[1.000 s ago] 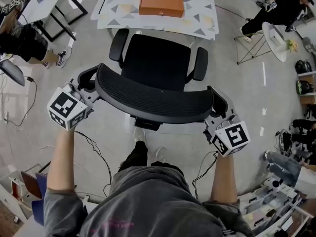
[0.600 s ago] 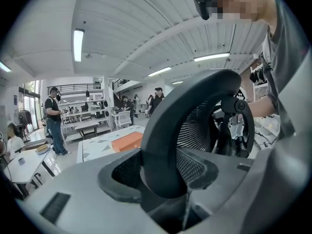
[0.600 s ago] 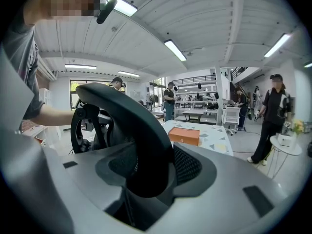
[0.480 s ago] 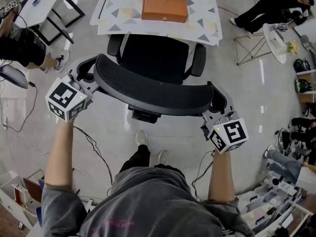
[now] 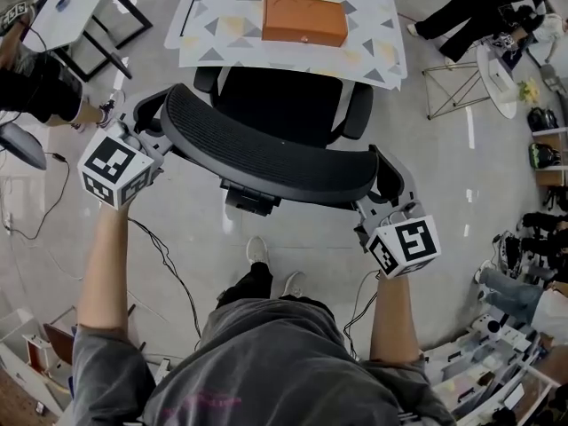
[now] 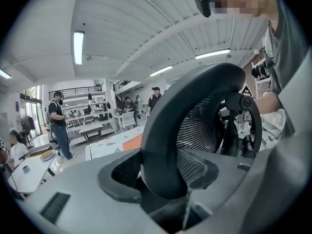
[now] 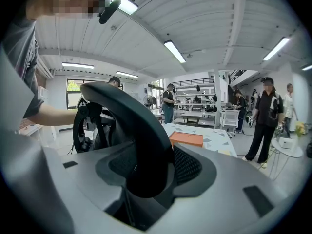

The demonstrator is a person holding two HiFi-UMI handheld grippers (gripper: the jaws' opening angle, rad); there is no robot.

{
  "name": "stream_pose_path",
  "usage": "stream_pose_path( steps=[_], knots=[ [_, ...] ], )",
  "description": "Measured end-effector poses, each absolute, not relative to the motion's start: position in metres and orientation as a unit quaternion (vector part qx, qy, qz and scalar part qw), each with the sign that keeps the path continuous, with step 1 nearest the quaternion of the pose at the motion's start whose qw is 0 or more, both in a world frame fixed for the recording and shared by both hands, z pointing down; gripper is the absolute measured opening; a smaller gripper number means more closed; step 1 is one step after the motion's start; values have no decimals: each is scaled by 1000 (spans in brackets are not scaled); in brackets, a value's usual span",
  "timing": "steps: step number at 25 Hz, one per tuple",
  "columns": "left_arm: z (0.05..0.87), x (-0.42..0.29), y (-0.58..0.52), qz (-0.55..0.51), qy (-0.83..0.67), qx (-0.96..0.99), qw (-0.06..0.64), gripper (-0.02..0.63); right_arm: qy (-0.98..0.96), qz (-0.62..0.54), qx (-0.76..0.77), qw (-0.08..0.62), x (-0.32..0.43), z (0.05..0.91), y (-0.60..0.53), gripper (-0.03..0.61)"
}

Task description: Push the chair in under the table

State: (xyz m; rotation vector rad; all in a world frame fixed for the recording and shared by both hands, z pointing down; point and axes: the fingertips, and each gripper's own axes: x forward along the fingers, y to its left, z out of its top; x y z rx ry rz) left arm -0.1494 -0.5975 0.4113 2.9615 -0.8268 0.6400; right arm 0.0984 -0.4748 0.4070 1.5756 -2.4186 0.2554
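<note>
Chair [image 5: 280, 105], seat front at the near edge of the desk [image 5: 213, 25], is pinched at both backrest ends by the left gripper [image 5: 149, 131] and right gripper [image 5: 386, 192]; armrests [image 5: 358, 114] could be jammed against that edge if pushed skewed.

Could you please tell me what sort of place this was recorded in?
Probably an open-plan lab or workshop: an office chair at a patterned table, strip lights overhead, stocked shelving at the back, and several people standing about.

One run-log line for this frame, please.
left gripper: shut on chair backrest | right gripper: shut on chair backrest | seat: front edge at table, not yet under
</note>
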Motion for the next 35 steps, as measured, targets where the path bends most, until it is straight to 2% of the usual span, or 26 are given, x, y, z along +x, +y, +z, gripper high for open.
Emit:
stream_pose_path(
  steps=[14, 21, 35],
  knots=[
    [410, -156, -593, 246, -294, 923, -30, 230, -833, 85, 531, 134, 95, 405, -466, 233],
    [396, -167, -566, 243, -330, 912, -30, 229, -835, 80, 532, 116, 111, 395, -444, 233],
    [355, -141, -466, 198, -390, 899, -32, 207, -853, 74, 511, 72, 139, 363, -380, 233]
  ],
)
